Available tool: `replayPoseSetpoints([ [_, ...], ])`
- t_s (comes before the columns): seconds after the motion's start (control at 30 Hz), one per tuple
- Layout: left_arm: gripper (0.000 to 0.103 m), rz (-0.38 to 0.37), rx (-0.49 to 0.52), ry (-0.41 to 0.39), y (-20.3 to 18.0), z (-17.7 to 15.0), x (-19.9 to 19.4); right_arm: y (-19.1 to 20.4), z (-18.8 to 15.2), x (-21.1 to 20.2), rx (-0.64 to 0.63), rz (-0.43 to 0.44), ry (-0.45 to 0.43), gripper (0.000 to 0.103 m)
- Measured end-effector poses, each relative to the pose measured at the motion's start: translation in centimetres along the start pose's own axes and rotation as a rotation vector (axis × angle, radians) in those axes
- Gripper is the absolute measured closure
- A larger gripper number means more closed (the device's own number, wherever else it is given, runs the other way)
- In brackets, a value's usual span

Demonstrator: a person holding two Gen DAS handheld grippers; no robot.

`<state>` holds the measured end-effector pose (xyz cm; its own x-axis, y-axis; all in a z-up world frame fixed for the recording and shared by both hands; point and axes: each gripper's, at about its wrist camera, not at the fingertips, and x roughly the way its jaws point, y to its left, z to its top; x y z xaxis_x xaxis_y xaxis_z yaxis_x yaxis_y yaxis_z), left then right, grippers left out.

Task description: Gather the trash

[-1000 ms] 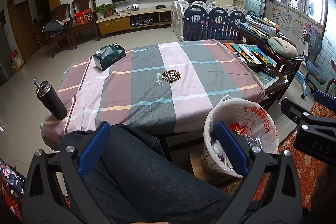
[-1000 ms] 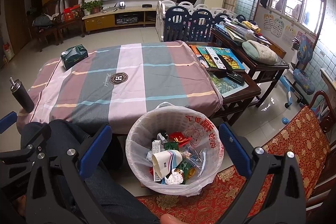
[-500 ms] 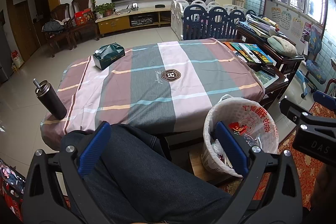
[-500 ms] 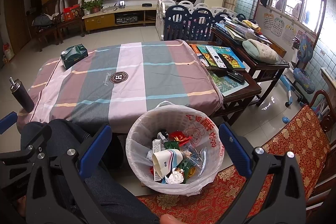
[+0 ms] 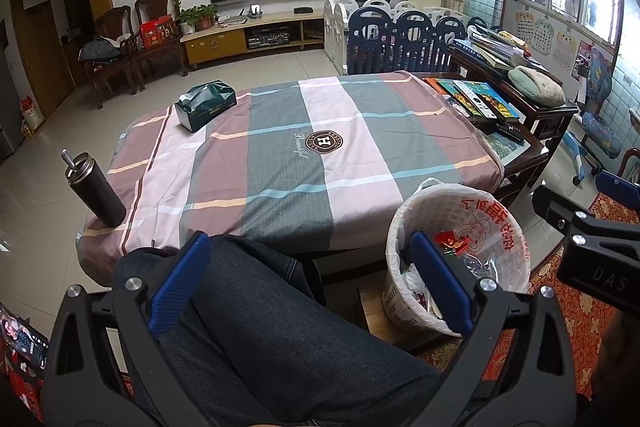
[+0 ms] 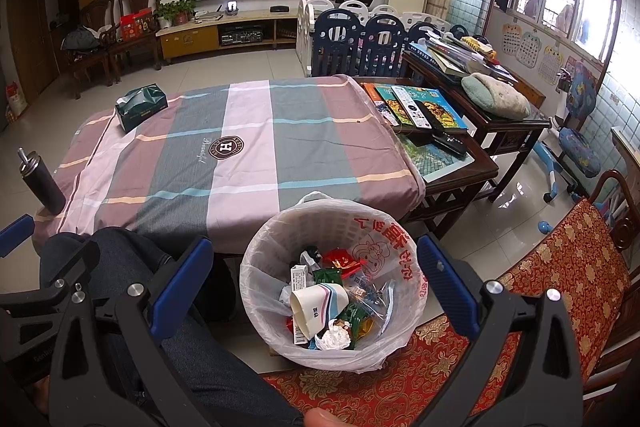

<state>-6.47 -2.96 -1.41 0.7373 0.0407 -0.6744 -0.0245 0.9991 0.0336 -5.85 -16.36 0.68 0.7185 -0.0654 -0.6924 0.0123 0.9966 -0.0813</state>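
At the moment of inspection both tools were idle and empty: the left gripper [image 5: 310, 283] hovered above the operator's dark denim-clad leg [image 5: 280, 327] with its blue-padded fingers [image 5: 180, 283] spread wide and nothing between them, and the right gripper [image 6: 314, 287] hung directly over the white lattice waste basket lined with a translucent plastic bag printed in red [image 6: 280, 307], its fingers likewise spread wide and holding nothing. The basket stood on the floor at the near right corner of the counter, partly on the red patterned rug [image 6: 360, 395], and contained the collected trash: a white paper cup with blue and pink stripes [image 6: 318, 307], crumpled white tissue [image 6: 334, 337], and red and green snack wrappers [image 6: 340, 263]. The counter, covered by a pink, grey and mauve striped cloth [image 5: 280, 155], carried only a dark green tissue pack [image 5: 206, 105] at its far left and a dark cylindrical flask with a metal lid [image 5: 94, 189] at its near left corner; neither appeared to be refuse. No loose litter could be made out on the cloth (small scraps might have escaped the fisheye view). In the inspector's judgement the collecting was complete or nearly so, and the step in hand was a final check. To do it well, the operator should sweep both cameras slowly across the cloth and floor edges, keep the fingers spread and clear of the bag rim so the liner was not snagged, and leave the flask and tissue pack undisturbed.
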Motion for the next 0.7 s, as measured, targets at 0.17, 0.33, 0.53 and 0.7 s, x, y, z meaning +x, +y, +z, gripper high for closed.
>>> replayPoseSetpoints([
  [0.17, 0.003, 0.000, -0.007, 0.004, 0.37, -0.01, 0.14, 0.14, -0.12, 0.18, 0.003, 0.001, 0.005, 0.004],
  [0.33, 0.003, -0.011, 0.002, -0.009, 0.50, 0.17, -0.10, 0.18, -0.16, 0.21, 0.004, 0.001, 0.006, 0.004],
  [0.53, 0.003, -0.015, 0.024, -0.023, 0.28, 0.42, -0.32, 0.37, -0.29, 0.31, 0.008, 0.003, 0.008, 0.004],
  [0.7, 0.003, -0.013, 0.027, -0.016, 0.30, 0.49, -0.20, 0.31, -0.27, 0.32, 0.008, 0.003, 0.008, 0.003],
])
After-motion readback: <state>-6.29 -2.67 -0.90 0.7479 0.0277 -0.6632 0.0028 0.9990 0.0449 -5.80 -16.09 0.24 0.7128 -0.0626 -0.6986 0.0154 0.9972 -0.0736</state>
